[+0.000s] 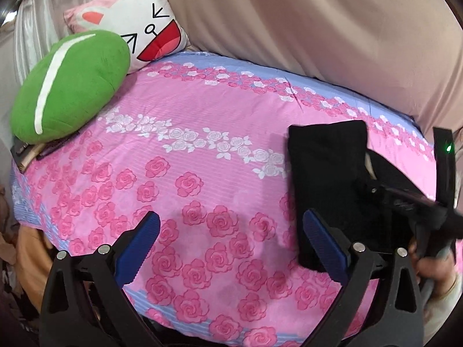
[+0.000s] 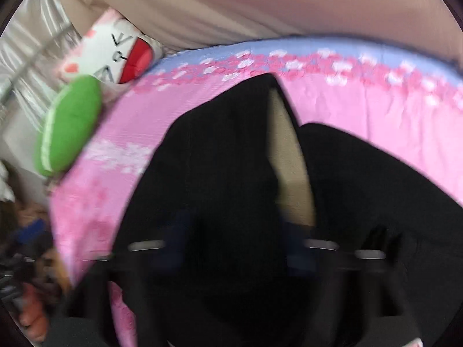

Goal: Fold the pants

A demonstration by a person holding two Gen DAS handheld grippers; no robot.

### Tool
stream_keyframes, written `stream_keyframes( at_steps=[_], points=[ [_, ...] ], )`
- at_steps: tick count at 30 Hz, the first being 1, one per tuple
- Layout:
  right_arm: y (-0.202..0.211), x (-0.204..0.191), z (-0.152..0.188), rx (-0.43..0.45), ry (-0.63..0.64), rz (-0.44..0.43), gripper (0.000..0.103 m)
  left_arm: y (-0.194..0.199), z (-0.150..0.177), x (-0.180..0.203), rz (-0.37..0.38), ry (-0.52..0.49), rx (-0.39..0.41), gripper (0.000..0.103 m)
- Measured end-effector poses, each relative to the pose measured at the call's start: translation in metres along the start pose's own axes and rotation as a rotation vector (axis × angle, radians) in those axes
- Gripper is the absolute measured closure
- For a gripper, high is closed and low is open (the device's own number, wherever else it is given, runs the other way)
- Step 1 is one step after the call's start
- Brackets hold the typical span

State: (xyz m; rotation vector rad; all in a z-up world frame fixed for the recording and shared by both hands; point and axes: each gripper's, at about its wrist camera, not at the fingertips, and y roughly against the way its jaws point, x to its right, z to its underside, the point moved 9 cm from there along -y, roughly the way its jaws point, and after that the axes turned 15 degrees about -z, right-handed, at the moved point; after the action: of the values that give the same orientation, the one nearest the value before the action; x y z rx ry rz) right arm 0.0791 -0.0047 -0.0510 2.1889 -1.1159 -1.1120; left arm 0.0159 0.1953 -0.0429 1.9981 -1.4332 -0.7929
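On rose-print bedsheet [image 1: 202, 156], folded black pants [image 1: 327, 173]; left jaws spread, right unclear.

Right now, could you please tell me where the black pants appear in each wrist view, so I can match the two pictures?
Left wrist view: the black pants lie folded at right of centre on the pink floral bedsheet.
Right wrist view: the pants fill the centre and bottom, blurred, a beige lining showing.
Shared landmark: the green cushion, at left in both.
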Motion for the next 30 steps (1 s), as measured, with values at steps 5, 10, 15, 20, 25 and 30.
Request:
stream_keyframes(
  at_steps=[5,10,15,20,25,30],
  points=[
    [0.060,-0.041,-0.022,0.118,-0.004,-0.210,0.077,0.007,-0.009,0.009,0.031,0.016,0.007,0.006],
    [0.206,0.006,-0.016,0.358,-0.015,-0.129,0.077,0.021,-0.013,0.037,0.075,-0.019,0.036,0.005],
    [0.280,0.128,0.079,0.425,-0.256,0.169,0.076,0.013,-0.003,0.090,0.114,-0.108,0.003,0.005],
    [0.259,0.209,0.149,0.392,-0.453,0.202,0.071,0.012,0.018,0.158,0.190,-0.204,-0.065,0.005],
    [0.295,0.195,0.136,0.466,-0.385,0.222,0.042,0.015,0.032,0.194,0.245,-0.229,-0.100,0.005],
    [0.288,0.198,0.123,0.443,-0.357,0.150,0.039,-0.003,0.048,0.227,0.320,-0.216,-0.208,0.005]
  ],
)
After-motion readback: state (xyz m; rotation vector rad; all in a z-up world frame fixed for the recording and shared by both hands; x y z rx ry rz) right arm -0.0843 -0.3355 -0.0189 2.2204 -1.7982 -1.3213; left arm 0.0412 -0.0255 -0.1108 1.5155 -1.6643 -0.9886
